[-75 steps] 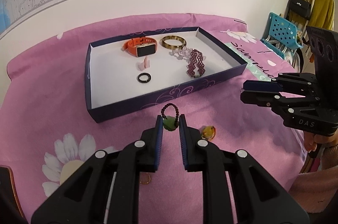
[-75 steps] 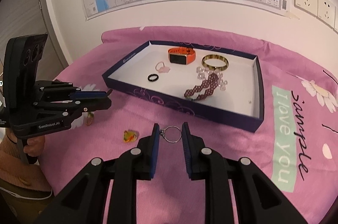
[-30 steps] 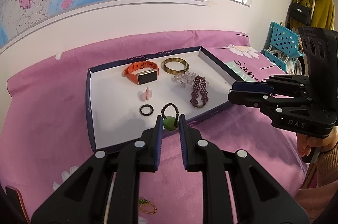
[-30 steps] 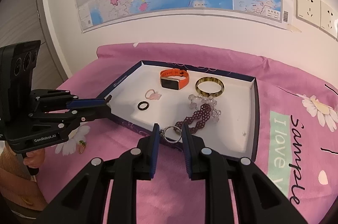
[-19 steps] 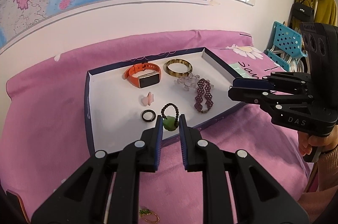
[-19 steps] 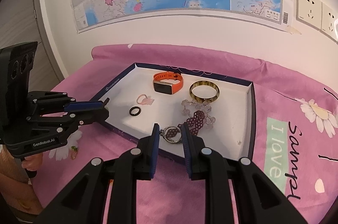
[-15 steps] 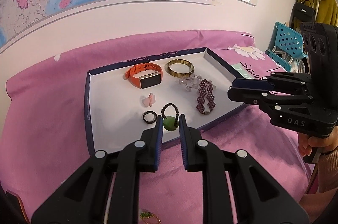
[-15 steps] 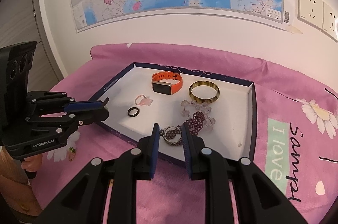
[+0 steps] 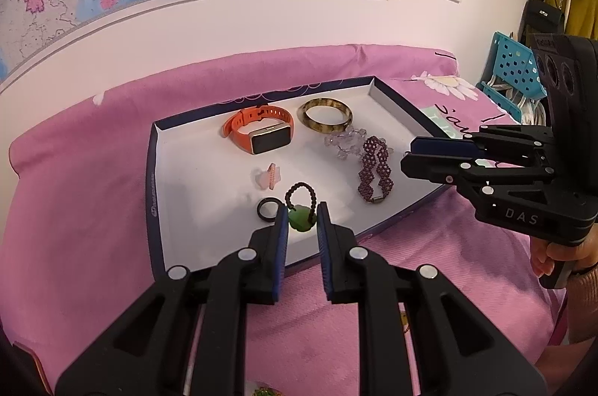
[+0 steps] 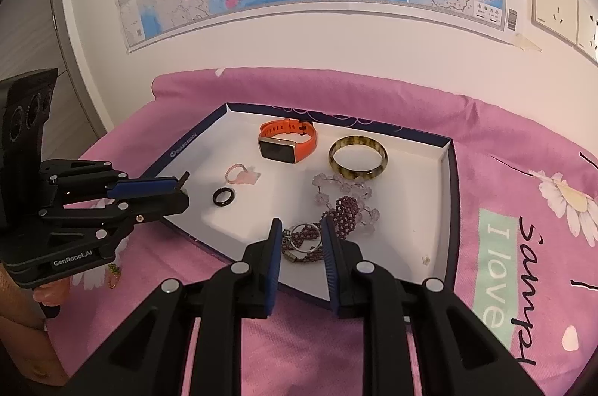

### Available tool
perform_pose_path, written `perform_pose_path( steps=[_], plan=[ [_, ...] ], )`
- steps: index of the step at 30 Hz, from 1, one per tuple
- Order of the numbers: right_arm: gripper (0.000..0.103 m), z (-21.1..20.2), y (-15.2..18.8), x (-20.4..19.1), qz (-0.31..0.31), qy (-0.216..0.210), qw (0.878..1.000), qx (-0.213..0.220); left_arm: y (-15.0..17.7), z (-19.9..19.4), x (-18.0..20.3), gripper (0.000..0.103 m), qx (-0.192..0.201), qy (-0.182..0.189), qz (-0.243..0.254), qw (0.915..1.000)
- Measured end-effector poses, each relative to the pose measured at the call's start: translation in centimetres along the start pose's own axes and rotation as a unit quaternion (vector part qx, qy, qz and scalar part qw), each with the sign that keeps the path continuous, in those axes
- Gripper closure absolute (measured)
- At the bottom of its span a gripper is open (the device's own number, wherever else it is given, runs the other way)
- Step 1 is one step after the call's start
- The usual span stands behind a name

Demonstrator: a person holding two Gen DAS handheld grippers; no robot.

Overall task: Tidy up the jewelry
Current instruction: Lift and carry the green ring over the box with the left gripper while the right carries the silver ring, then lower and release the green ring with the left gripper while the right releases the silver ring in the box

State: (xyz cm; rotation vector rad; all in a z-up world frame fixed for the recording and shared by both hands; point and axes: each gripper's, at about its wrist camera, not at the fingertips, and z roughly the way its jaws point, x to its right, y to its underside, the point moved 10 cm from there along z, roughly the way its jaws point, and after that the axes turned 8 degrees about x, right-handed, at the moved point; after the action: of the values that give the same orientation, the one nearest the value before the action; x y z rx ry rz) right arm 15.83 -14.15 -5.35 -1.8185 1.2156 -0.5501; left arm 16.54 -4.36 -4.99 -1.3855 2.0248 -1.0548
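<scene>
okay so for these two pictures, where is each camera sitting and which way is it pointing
Left wrist: on the left gripper, looking forward and down at the tray; its fingers pinch a green pendant; the right gripper and a hand show at right.
Right wrist: on the right gripper, looking down at the tray; its fingers hold a ring; the left gripper shows at left.
Shared: tray, orange watch, bangle.

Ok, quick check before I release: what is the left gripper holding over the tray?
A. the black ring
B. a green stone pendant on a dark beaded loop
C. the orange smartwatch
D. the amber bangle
B: the left gripper is shut on the green stone pendant, its beaded loop standing up above the fingertips, while the orange smartwatch, black ring and amber bangle lie loose in the tray.
</scene>
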Motion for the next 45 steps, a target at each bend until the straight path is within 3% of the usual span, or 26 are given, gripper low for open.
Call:
perform_pose_path(
  steps=[45],
  plan=[
    [0.083, 1.9, 0.7, 0.8, 0.01, 0.004, 1.0, -0.019, 0.7, 1.7, -0.4, 0.087, -0.022, -0.005, -0.006, 0.9997]
  ],
)
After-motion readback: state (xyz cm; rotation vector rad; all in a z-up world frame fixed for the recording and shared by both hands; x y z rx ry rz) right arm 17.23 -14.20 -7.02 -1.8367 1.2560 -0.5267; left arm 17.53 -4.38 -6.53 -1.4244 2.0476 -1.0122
